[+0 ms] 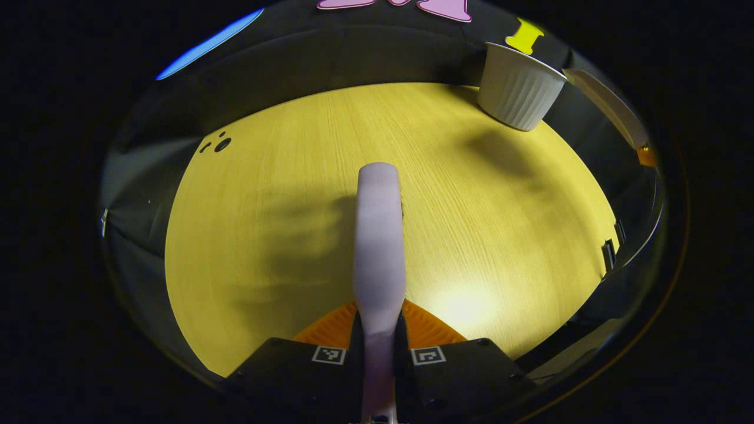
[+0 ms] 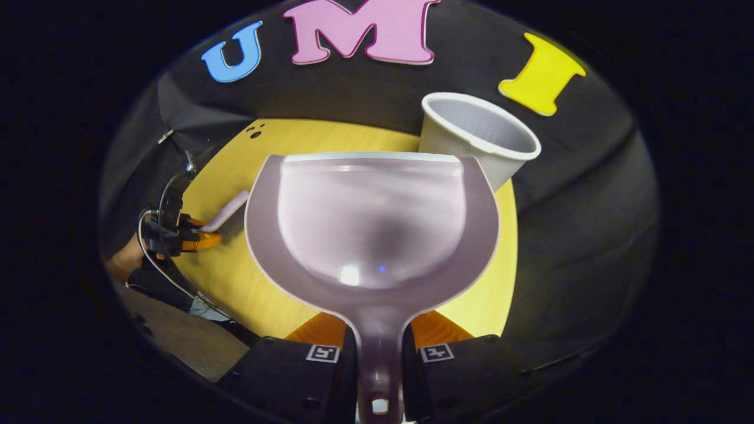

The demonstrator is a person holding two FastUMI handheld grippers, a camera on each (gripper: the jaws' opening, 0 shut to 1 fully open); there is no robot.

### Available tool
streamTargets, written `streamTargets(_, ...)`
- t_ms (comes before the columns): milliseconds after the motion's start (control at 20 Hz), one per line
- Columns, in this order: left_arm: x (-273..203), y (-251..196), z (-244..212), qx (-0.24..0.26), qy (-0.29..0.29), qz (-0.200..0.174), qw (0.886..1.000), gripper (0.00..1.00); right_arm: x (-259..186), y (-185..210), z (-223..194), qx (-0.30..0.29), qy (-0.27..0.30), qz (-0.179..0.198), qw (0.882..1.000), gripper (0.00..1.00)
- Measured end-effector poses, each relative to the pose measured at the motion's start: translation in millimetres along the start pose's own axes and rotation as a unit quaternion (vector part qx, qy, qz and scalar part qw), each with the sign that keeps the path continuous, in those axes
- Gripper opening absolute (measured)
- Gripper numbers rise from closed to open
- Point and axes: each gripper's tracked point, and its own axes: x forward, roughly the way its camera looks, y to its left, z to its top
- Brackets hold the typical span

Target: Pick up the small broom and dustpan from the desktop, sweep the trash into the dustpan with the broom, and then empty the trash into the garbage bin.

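Right claw [image 2: 379,347] gripping dustpan [image 2: 371,218]

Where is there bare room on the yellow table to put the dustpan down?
Most of the tabletop is bare wood, from the broom across to the white bin at the far edge. It is crowded only near the bin, where the dustpan hangs in the right gripper.

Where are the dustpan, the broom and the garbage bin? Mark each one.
dustpan [image 2: 371,218], right gripper view, on the middle of its scoop.
broom [image 1: 379,235], left gripper view, on the handle held by the left claw.
garbage bin [image 2: 480,126], right gripper view, on the inner wall below its rim.
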Motion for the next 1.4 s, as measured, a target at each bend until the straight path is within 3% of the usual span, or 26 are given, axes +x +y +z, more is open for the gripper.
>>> streamTargets(250,8,6,-3,0.005,0.004,0.011,1.0,0.26,56,19,-56,-0.005,0.051,0.0,0.999,0.39)
streamTargets(300,10,9,-4,0.008,0.006,0.015,1.0,0.26,67,22,-65,-0.011,0.058,0.0,0.998,0.35)
streamTargets(550,19,16,-6,0.011,0.01,0.028,1.0,0.26,110,36,-93,-0.027,0.076,-0.002,0.997,0.35)
streamTargets(800,21,12,-2,0.017,0.015,0.037,0.999,0.27,128,40,-103,-0.03,0.081,-0.007,0.996,0.35)
streamTargets(900,18,7,2,0.017,0.012,0.039,0.999,0.27,133,40,-107,-0.03,0.084,-0.009,0.996,0.39)
streamTargets(950,16,7,1,0.018,0.013,0.041,0.999,0.28,135,40,-108,-0.031,0.087,-0.009,0.996,0.36)
streamTargets(1000,15,8,4,0.019,0.013,0.042,0.999,0.28,137,40,-108,-0.032,0.091,-0.009,0.995,0.41)
streamTargets(1200,14,9,8,0.022,0.014,0.047,0.999,0.3,138,41,-111,-0.041,0.091,-0.01,0.995,0.33)
streamTargets(1250,14,8,7,0.024,0.013,0.05,0.998,0.3,135,42,-111,-0.038,0.087,-0.008,0.995,0.39)
streamTargets(1400,11,10,4,0.028,0.015,0.053,0.998,0.31,129,42,-109,-0.033,0.086,-0.004,0.996,0.43)
